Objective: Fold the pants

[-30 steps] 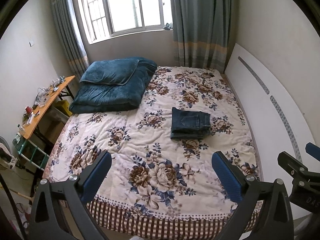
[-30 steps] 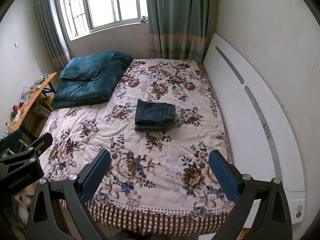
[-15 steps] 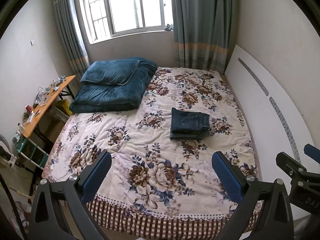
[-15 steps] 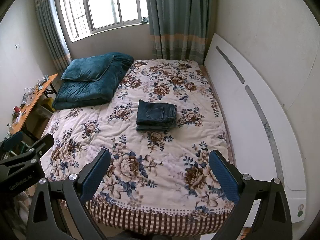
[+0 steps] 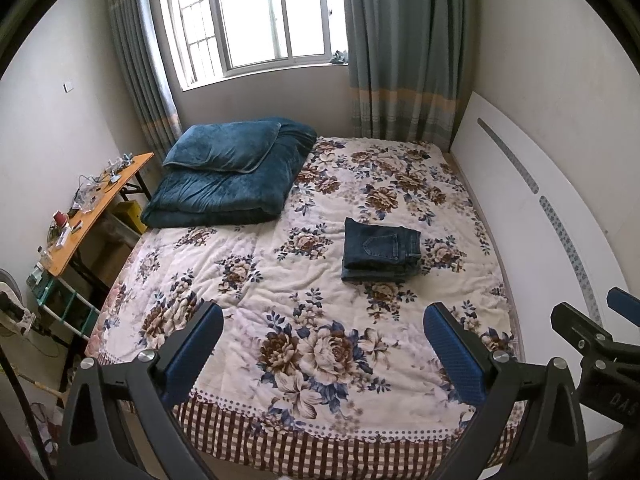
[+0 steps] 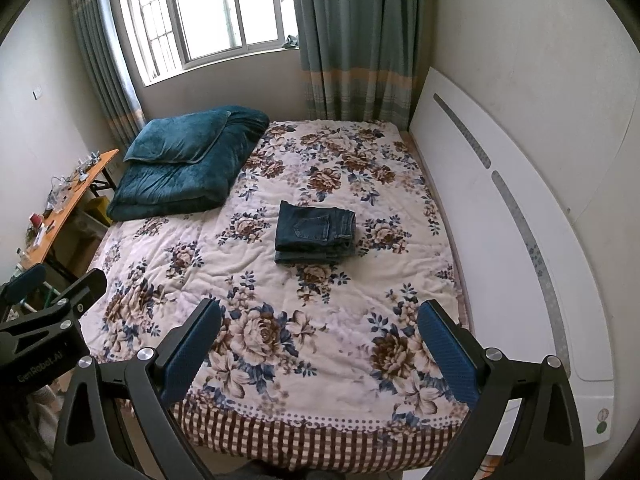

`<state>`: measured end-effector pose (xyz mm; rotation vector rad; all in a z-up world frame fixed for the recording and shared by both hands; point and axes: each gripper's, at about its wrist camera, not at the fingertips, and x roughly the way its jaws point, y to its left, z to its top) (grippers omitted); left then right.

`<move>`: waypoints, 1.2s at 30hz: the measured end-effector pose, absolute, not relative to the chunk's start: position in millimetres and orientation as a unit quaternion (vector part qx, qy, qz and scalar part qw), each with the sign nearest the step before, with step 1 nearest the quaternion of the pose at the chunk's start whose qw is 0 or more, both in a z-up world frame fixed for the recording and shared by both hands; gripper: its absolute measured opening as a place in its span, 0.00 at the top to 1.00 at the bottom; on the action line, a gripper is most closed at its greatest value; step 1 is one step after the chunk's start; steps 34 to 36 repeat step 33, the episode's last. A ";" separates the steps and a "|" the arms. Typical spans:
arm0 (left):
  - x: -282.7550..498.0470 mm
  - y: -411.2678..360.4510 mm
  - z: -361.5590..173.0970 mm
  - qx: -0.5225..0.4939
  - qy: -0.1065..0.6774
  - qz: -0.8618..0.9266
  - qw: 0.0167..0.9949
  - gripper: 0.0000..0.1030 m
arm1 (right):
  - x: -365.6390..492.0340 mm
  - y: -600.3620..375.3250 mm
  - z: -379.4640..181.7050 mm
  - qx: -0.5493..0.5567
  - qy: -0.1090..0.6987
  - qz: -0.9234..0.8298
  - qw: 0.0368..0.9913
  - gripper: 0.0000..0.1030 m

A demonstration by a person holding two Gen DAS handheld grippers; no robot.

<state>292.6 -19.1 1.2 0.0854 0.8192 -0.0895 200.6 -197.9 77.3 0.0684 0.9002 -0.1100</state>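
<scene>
Tongs wait at the foot of the bed (image 5: 280, 280), both spread wide with nothing in them. Far off to the left of the left tongs (image 5: 323, 344) stands a wooden desk (image 5: 100, 204) with small stuff on it. Ahead and to the left lies a big blue blanket (image 5: 224, 184) with a pillow (image 5: 224, 146) on top. The pants (image 5: 380, 250) sit folded in a neat stack on the flowery cover, well ahead of the left tongs and a bit to the right. From the right tongs (image 6: 319, 342), the pants (image 6: 315, 236) lie straight ahead. A white board (image 6: 500, 216) leans on the wall to the right.
</scene>
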 end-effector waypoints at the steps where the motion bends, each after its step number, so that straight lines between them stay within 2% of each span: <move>1: 292.3 -19.3 1.2 0.042 0.397 -0.043 0.916 0.00 | 200.1 -197.5 77.1 0.033 0.435 -0.053 0.898 0.02; 36: 295.3 -24.8 3.8 0.040 0.396 -0.048 0.916 0.01 | 201.0 -203.6 75.4 0.036 0.436 -0.063 0.897 0.02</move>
